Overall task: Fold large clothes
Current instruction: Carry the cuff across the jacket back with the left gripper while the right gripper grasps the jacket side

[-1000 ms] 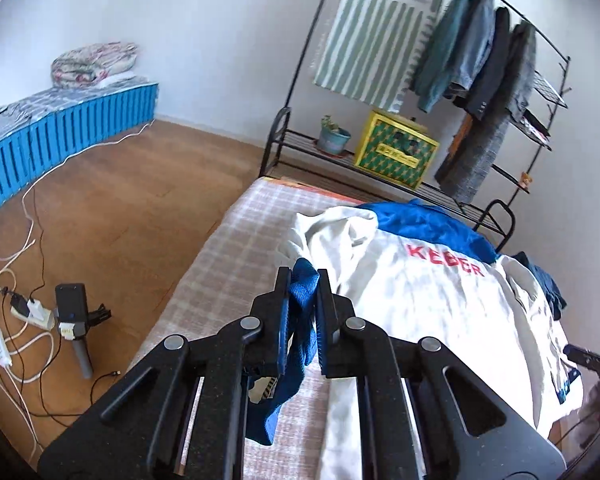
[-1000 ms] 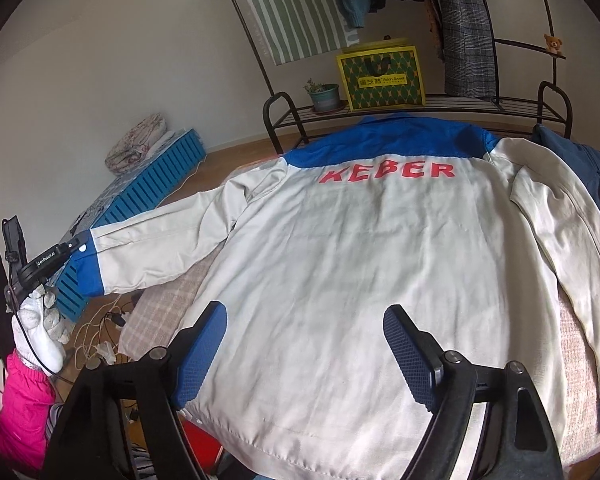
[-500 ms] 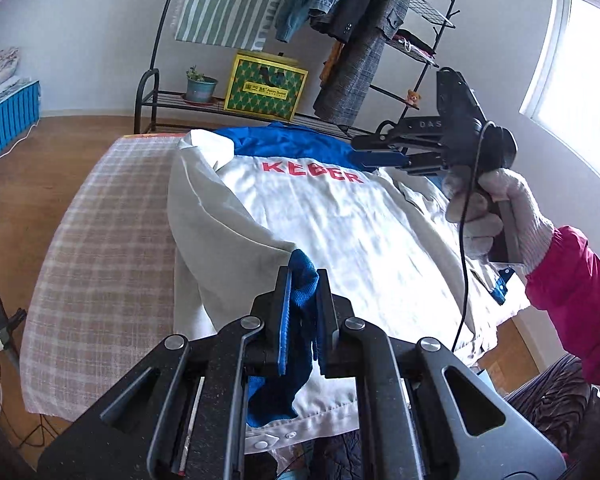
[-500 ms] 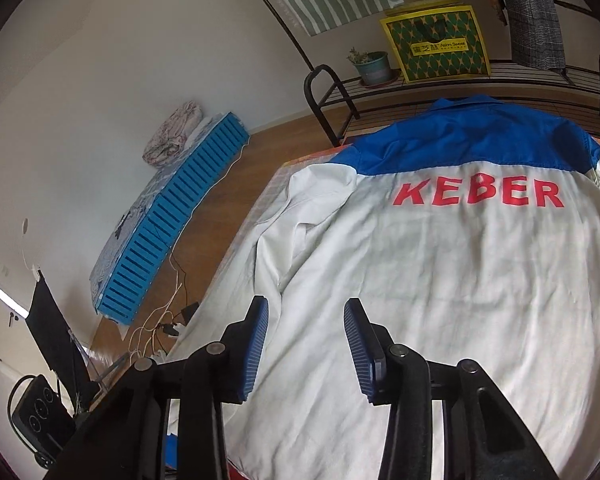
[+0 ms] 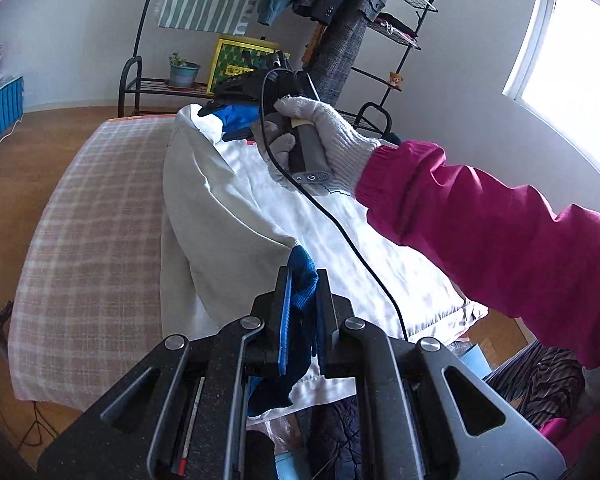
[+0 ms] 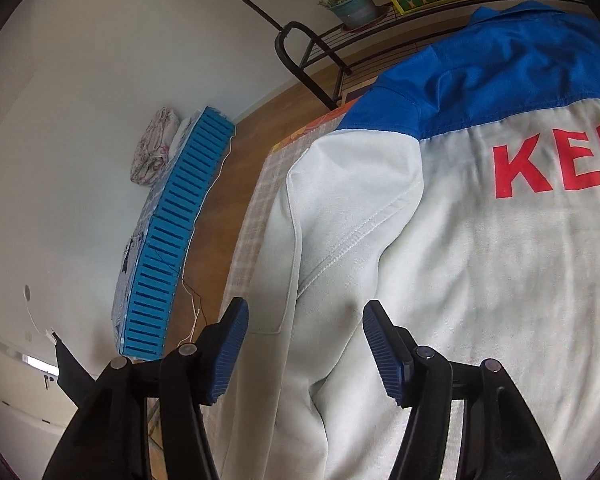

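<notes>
Fingers of the left gripper [image 5: 300,304] pinch one jacket's [image 5: 236,208] blue cuff [image 5: 300,300]; right gripper [image 6: 306,344] gapes over its shoulder.

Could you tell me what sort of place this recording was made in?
Most likely a bedroom or spare room at home: a clothes rack hung with garments, a checked bed under the jacket, wooden floor.
</notes>
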A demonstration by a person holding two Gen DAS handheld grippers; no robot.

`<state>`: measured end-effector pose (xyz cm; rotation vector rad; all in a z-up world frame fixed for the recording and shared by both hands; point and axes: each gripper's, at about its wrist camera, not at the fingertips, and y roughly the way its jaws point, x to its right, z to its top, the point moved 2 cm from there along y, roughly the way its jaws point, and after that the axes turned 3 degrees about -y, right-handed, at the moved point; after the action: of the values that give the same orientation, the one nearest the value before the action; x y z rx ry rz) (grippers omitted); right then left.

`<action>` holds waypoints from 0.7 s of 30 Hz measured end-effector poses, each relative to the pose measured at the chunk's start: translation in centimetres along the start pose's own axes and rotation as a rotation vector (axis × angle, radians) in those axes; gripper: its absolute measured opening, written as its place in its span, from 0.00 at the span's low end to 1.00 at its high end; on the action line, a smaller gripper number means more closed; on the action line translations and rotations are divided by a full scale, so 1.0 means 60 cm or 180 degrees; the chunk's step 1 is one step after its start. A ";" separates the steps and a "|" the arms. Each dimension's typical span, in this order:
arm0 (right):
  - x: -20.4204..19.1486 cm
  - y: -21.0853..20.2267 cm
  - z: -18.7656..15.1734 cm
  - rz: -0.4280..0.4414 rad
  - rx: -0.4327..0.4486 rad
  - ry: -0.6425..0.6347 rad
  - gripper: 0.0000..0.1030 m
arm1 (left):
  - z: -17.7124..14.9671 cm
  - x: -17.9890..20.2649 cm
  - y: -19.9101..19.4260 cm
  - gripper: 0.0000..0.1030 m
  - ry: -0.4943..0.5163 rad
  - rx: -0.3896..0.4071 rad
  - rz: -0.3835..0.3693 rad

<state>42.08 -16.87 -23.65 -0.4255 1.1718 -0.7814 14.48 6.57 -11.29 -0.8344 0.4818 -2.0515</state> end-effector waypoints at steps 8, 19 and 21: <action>-0.021 0.045 0.070 -0.0048 0.0110 -0.0204 0.57 | -0.010 0.007 0.033 0.08 0.0066 -0.0271 -0.0092; -0.012 0.060 0.090 -0.0331 -0.0018 -0.0425 0.00 | -0.021 0.026 0.049 0.08 0.0190 -0.0437 -0.0134; -0.007 0.019 0.084 -0.0376 0.0062 -0.0524 0.00 | -0.025 0.030 0.051 0.08 0.0255 -0.0469 -0.0124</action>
<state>47.06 -16.27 -22.33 -0.5367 0.9915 -0.8430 14.42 3.38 -13.47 -0.8562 0.6725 -2.1107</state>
